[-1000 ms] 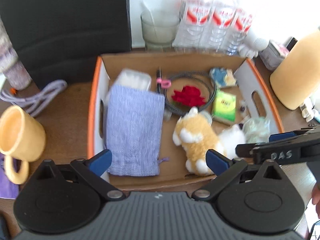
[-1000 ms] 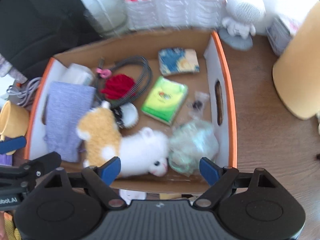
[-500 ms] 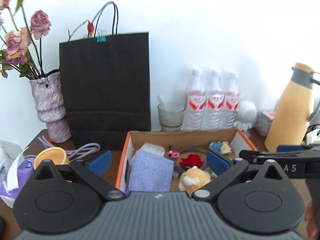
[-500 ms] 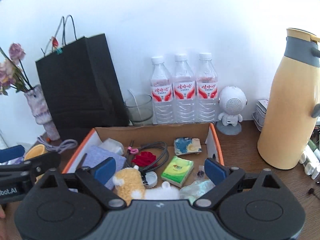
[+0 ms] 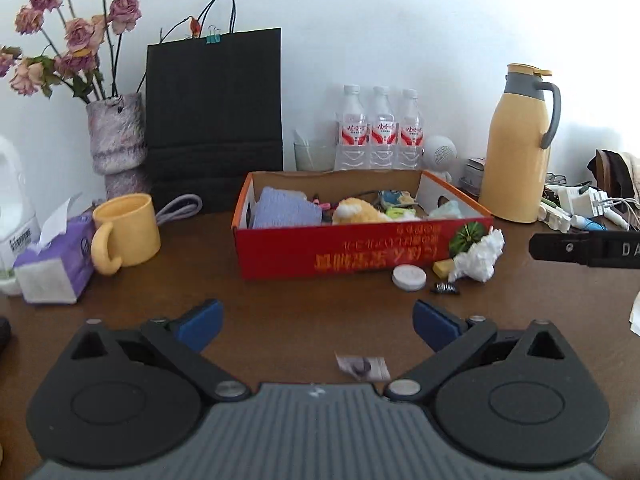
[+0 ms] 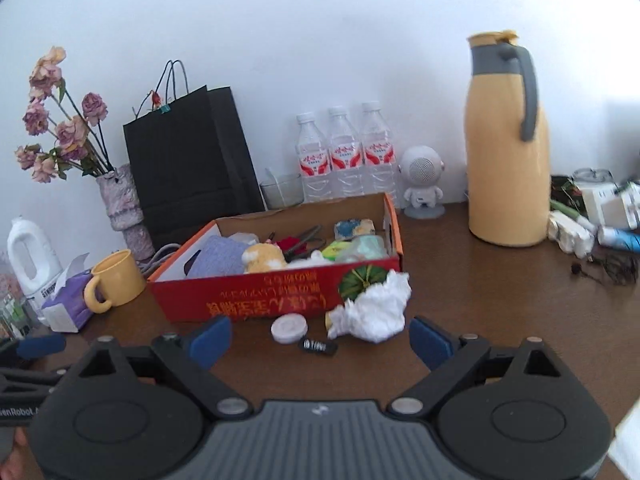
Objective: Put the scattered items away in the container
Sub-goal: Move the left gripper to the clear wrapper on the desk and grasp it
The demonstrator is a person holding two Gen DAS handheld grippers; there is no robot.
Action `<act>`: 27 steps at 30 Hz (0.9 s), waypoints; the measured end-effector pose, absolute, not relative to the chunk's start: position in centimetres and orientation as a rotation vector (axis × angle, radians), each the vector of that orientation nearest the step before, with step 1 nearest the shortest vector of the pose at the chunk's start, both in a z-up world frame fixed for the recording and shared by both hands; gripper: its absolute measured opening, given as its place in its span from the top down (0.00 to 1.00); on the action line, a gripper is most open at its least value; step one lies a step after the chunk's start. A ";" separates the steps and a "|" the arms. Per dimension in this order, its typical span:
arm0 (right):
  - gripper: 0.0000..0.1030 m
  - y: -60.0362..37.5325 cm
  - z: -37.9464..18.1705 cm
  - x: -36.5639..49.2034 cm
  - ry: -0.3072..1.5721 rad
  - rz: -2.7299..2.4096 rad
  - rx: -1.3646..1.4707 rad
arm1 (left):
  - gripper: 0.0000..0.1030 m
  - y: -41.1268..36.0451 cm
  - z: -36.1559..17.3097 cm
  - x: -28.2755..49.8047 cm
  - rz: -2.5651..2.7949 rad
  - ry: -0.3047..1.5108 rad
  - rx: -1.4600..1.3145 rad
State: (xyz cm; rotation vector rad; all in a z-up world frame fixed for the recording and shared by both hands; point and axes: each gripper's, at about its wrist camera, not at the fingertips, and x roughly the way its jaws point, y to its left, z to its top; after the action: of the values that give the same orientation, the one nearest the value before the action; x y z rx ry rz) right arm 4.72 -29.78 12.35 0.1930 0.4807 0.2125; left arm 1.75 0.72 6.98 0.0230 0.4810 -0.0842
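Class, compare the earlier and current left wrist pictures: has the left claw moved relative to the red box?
Yes. The left claw has pulled back and tilted up from over the red box, which now sits farther ahead, showing its front wall.

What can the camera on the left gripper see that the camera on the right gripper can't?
Only the left wrist view shows the small torn wrapper lying on the table between the left gripper's open blue pads, and the yellow block in full.

Only the right wrist view shows the white bottle in full.

Both show the red box full of things, the crumpled white paper, the white cap and the small black clip in front of it, plus the yellow mug and yellow jug.
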 end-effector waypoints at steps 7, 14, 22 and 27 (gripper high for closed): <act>0.02 -28.8 9.0 2.5 0.535 0.181 0.117 | 0.24 -1.7 4.0 3.1 -0.189 0.562 0.133; 0.02 -28.6 8.3 3.5 0.561 0.221 0.146 | 0.44 -1.7 1.8 7.4 -0.174 0.659 0.077; 0.02 -27.6 8.5 5.2 0.584 0.264 0.113 | 0.56 -2.6 0.9 8.3 -0.195 0.682 0.097; 0.02 -27.5 8.4 7.7 0.595 0.277 0.075 | 0.90 -2.5 1.0 8.3 -0.197 0.678 0.068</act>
State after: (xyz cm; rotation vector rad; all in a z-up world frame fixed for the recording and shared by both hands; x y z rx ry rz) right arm 7.72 -27.48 8.37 0.0747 0.5949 0.2770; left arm 8.27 -2.46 1.01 0.0680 0.6775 -0.1969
